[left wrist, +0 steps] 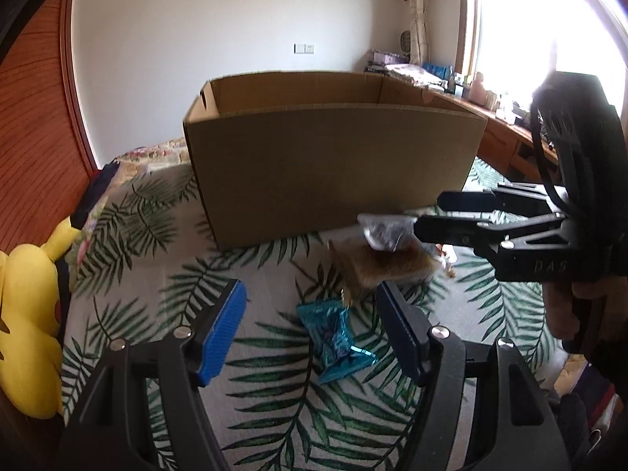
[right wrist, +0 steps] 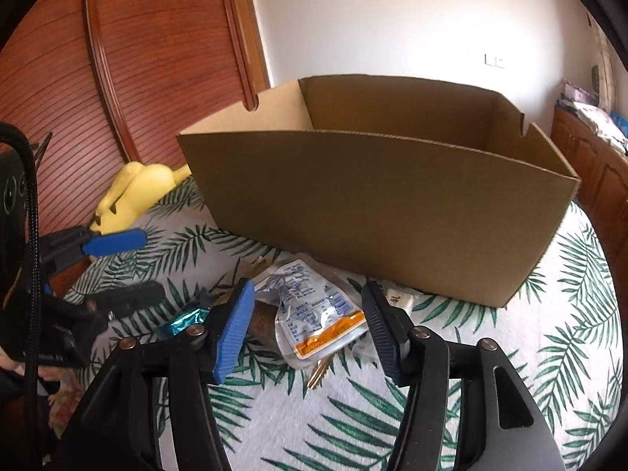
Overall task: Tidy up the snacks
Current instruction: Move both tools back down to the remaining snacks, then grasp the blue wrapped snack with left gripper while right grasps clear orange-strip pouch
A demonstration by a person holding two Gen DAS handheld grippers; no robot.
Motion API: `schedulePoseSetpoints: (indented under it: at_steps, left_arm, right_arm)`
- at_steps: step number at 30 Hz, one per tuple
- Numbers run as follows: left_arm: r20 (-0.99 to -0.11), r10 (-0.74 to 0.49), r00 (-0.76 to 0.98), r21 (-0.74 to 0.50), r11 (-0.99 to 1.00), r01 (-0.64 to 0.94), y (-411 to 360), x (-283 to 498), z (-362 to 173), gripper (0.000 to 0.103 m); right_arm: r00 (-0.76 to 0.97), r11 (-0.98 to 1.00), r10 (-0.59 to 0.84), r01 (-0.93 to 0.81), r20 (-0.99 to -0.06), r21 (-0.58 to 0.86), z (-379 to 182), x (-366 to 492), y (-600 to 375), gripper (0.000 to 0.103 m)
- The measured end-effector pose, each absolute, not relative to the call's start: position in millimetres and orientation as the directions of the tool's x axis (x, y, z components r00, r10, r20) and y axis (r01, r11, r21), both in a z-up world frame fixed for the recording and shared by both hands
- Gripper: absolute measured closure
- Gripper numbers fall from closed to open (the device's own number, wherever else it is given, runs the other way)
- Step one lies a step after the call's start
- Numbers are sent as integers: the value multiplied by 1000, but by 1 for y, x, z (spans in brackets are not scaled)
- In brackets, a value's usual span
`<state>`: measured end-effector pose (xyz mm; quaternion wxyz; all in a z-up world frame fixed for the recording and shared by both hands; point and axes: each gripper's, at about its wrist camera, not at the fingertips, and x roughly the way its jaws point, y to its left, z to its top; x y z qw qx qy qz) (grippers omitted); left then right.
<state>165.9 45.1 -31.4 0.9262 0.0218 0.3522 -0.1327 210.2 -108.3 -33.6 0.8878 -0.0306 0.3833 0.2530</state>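
Observation:
Several snack packets lie on the palm-leaf cover in front of an open cardboard box [left wrist: 333, 157] [right wrist: 392, 204]. A teal foil packet [left wrist: 335, 339] [right wrist: 184, 320] lies below and between the fingers of my left gripper [left wrist: 310, 329], which is open and not touching it. A clear packet with an orange strip [right wrist: 314, 310] [left wrist: 382, 231] rests on a brown packet [left wrist: 382, 267]. My right gripper [right wrist: 308, 325] [left wrist: 428, 216] hangs over the clear packet, open, with its pads apart from it. In the right wrist view my left gripper [right wrist: 153, 267] shows at the left edge.
A yellow plush toy [left wrist: 27, 325] [right wrist: 137, 188] lies at the left of the bed, against a wooden headboard [right wrist: 157, 59]. A small gold wrapper [right wrist: 318, 376] sticks out under the clear packet. A wooden desk [left wrist: 506, 141] with clutter runs below the window at the right.

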Motion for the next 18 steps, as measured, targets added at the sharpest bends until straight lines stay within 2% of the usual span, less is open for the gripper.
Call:
schedulePoseSetpoints:
  at_steps: [10, 12, 18]
  left_arm:
    - [-705, -238, 669, -71, 961, 266, 43, 169, -57, 34]
    - [-711, -240, 661, -75, 960, 269, 42, 170, -60, 34]
    - [-722, -230, 653, -65, 962, 267, 40, 174, -63, 34]
  right_arm:
    - [500, 852, 387, -516, -775, 93, -60, 228, -90, 33]
    - [516, 859, 354, -508, -780, 53, -63, 228, -89, 32]
    - [501, 861, 375, -499, -780, 93, -64, 233, -95, 34]
